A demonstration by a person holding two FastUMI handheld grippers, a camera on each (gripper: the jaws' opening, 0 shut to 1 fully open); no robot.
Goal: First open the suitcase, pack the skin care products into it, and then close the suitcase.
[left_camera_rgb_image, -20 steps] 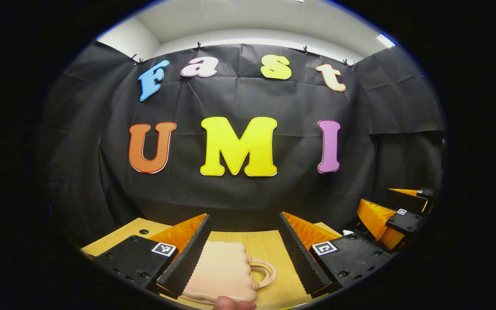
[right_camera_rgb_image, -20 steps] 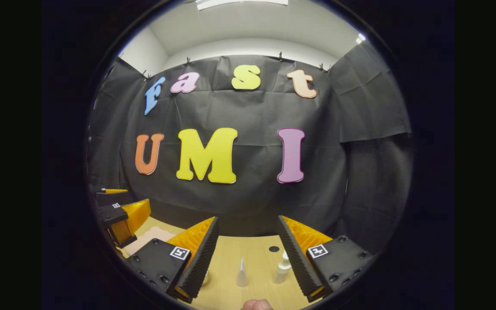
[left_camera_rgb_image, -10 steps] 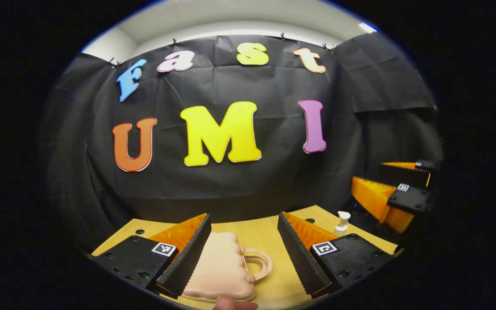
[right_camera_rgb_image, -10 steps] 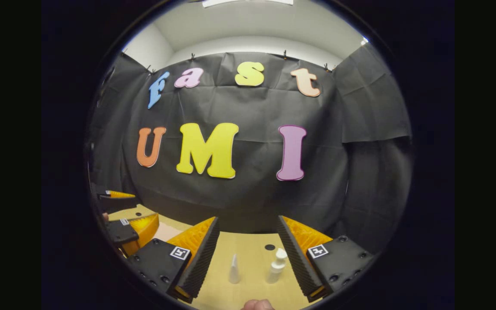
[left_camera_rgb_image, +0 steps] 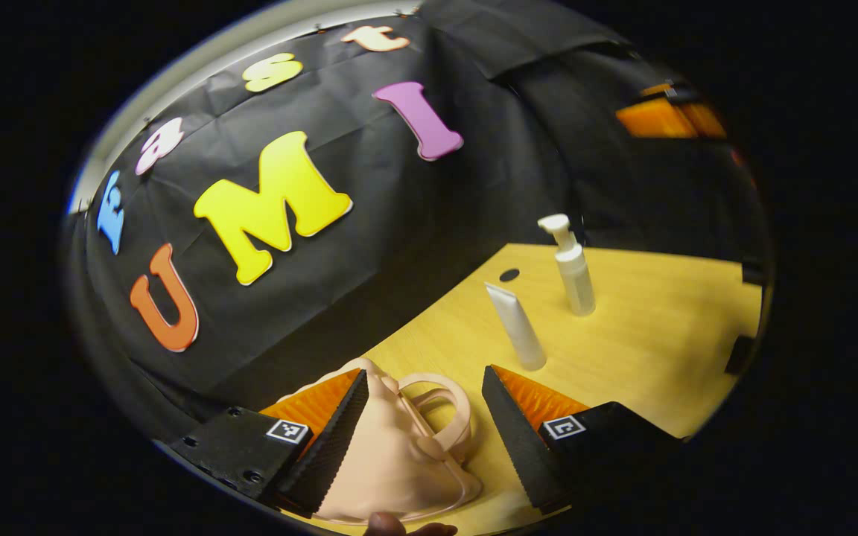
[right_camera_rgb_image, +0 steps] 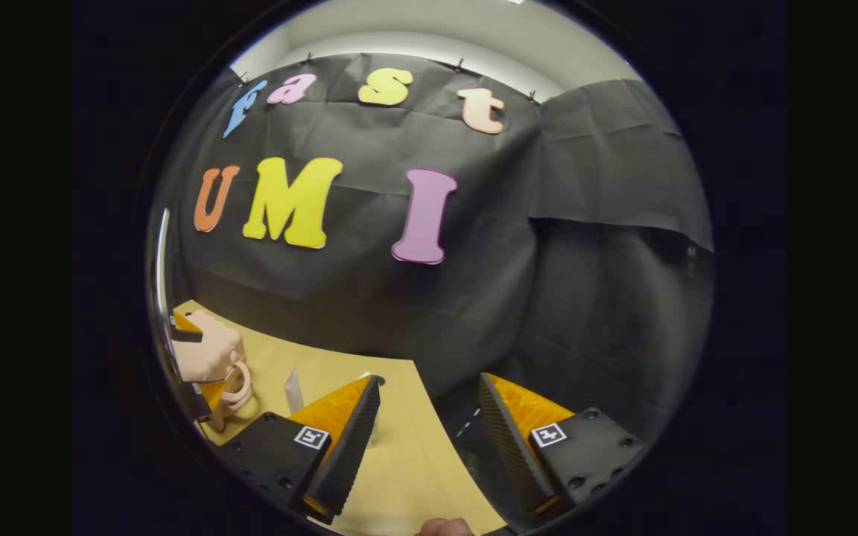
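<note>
A small peach-pink suitcase (left_camera_rgb_image: 392, 461) with looped handles lies closed on the wooden table (left_camera_rgb_image: 660, 313); it also sits at the far left as the suitcase (right_camera_rgb_image: 205, 353). My left gripper (left_camera_rgb_image: 421, 439) is open, its fingers either side of the case and its handles. Past it stand a white tube (left_camera_rgb_image: 516, 326) and a white pump bottle (left_camera_rgb_image: 570, 266), both upright. My right gripper (right_camera_rgb_image: 425, 439) is open over the table's right corner with nothing between its fingers. The tube (right_camera_rgb_image: 293, 390) shows just left of its left finger.
The black booth cloth hangs close behind the table. A small round hole (left_camera_rgb_image: 509, 275) lies in the tabletop near the tube. The right gripper's orange parts (left_camera_rgb_image: 667, 119) appear high at the right. The table's right edge (right_camera_rgb_image: 459, 461) runs between the right gripper's fingers.
The left gripper has rolled and swung right, bringing the tube and pump bottle into view. The right gripper has turned right, away from the bottles, toward the table's corner. Both stay open.
</note>
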